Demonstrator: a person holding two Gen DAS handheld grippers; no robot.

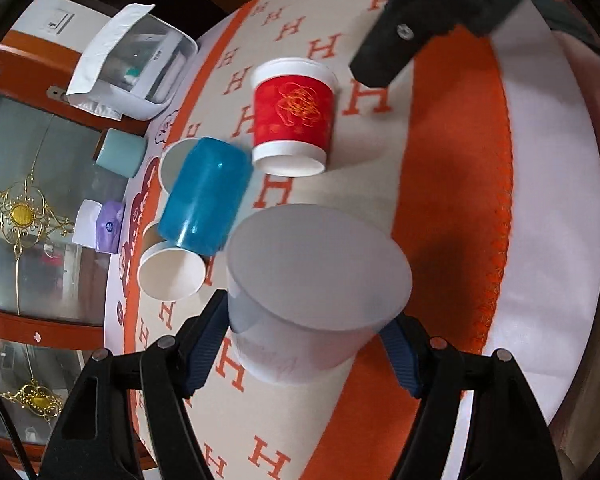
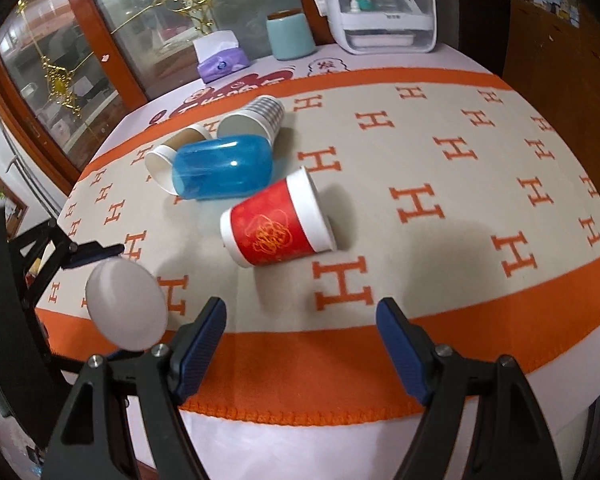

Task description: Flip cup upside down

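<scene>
Between the blue pads (image 1: 204, 344) of our left gripper (image 1: 304, 344) sits the white frosted cup (image 1: 312, 280), lifted above the orange-and-cream H-pattern cloth (image 1: 452, 160). We hold it by its side wall, and its flat closed base faces the camera, tilted up and to the far side, so its long axis runs roughly along the fingers. We judge that the turn is partly made and that the mouth must still come down onto the cloth. Our right gripper (image 2: 302, 344) hangs wide and holds nothing, to the right of the cup (image 2: 126, 304), so the left one is nearer. A red paper cup (image 2: 276, 224) lies on its side further away.
</scene>
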